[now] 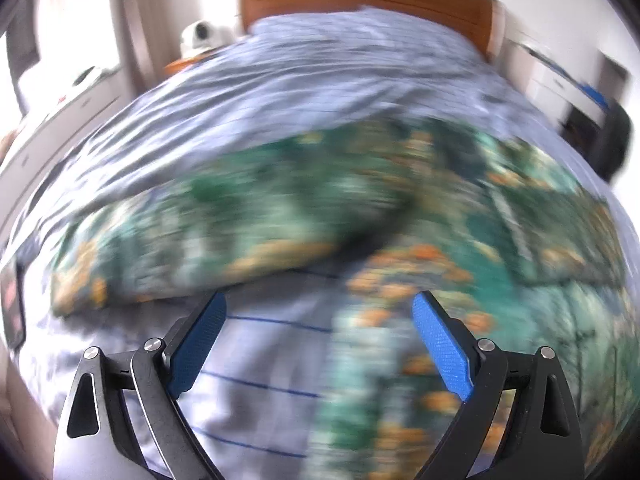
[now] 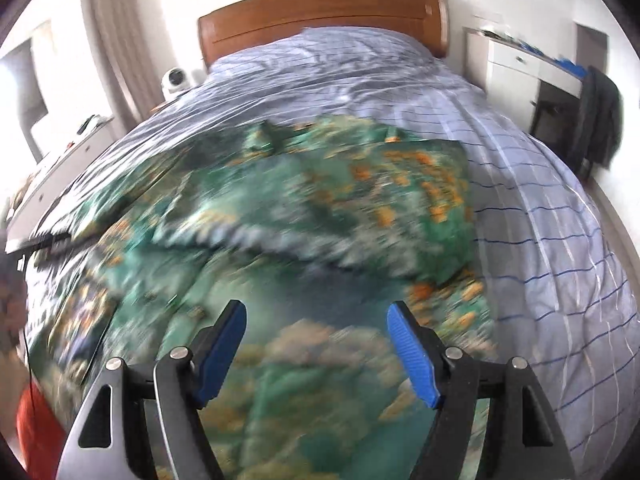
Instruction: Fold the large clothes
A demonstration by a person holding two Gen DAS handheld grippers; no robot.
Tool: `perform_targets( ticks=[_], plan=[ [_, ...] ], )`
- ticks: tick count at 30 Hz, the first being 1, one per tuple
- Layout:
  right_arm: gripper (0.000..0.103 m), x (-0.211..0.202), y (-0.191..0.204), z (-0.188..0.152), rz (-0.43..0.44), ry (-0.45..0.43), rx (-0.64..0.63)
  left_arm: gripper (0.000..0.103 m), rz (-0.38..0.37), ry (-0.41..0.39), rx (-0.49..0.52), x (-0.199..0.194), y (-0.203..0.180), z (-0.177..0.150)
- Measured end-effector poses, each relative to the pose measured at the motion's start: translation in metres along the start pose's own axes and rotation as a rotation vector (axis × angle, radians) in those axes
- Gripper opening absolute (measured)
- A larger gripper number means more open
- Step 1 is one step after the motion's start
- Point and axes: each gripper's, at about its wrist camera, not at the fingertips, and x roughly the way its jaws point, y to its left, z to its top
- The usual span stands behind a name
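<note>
Both grippers spread (blue ribbed pads (image 1: 440,344)), rumpled green-orange floral garment (image 2: 280,208), striped bedsheet (image 2: 540,208)

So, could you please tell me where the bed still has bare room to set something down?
Free: striped bedcover between the green garment and headboard, plus the strip along the garment's right edge. Crowded: the bed's near middle, under the garment.

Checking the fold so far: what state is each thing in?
left gripper: open, empty
right gripper: open, empty
green patterned garment: lying on the bed, partly folded over itself
striped bedcover: spread, wrinkled
</note>
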Motion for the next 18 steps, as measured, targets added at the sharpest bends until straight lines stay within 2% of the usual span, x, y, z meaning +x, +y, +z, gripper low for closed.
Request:
perform_targets(
  ticks=[6,12,14,16,17,18],
  plan=[
    [0.075,0.006,0.042,-0.025,0.062,0.066,-0.066,0.095,0.028,0.065,-0.409,0.040,0.119,0.002],
    [0.075,0.006,0.061,-0.030,0.079,0.081,-0.123,0.095,-0.038,0.031,-0.790,0.070,0.199,-0.018],
    [0.075,0.006,0.065,-0.032,0.084,0.084,-0.131,0.095,-0.031,0.007,-0.865,0.076,0.212,-0.022],
    [0.075,0.007,0.068,-0.033,0.091,0.091,-0.132,0.090,-0.002,-0.015,-0.899,0.075,0.214,-0.020],
    [0.075,0.008,0.069,-0.034,0.094,0.095,-0.132,0.087,0.023,-0.023,-0.907,0.075,0.214,-0.017],
    [0.075,0.009,0.069,-0.036,0.100,0.100,-0.132,0.078,0.043,-0.030,-0.905,0.074,0.213,-0.015]
  ],
)
